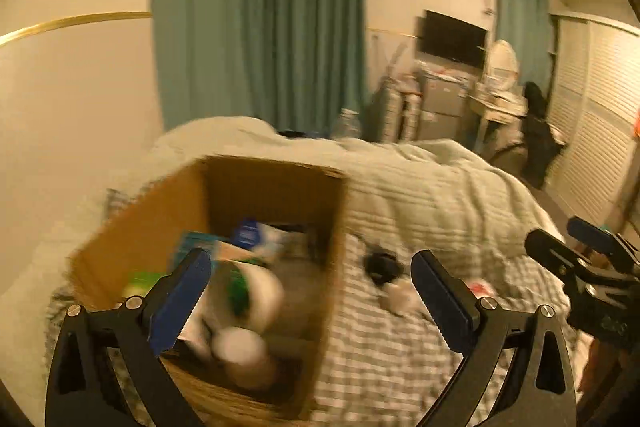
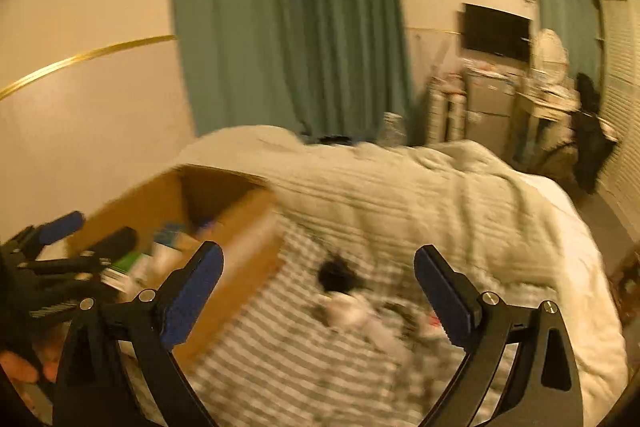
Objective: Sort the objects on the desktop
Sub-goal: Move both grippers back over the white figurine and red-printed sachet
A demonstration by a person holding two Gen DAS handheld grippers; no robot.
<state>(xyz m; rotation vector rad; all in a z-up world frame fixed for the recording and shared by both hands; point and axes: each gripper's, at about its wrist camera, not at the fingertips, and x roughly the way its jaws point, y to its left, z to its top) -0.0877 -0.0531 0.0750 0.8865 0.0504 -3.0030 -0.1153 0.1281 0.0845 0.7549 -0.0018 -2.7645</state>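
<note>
Both claws spread and empty over the bed, small clutter left to sort.

The left gripper (image 1: 310,301) hangs above the cardboard box (image 1: 276,187); the right gripper (image 2: 318,301) faces the blurred black-and-white clutter (image 2: 344,291) at its 12 o'clock on the striped sheet (image 2: 280,359). The pieces look light and soft-edged; pinch across a narrow side. The box wall rises at 9 o'clock, open bedding toward 3.
</note>
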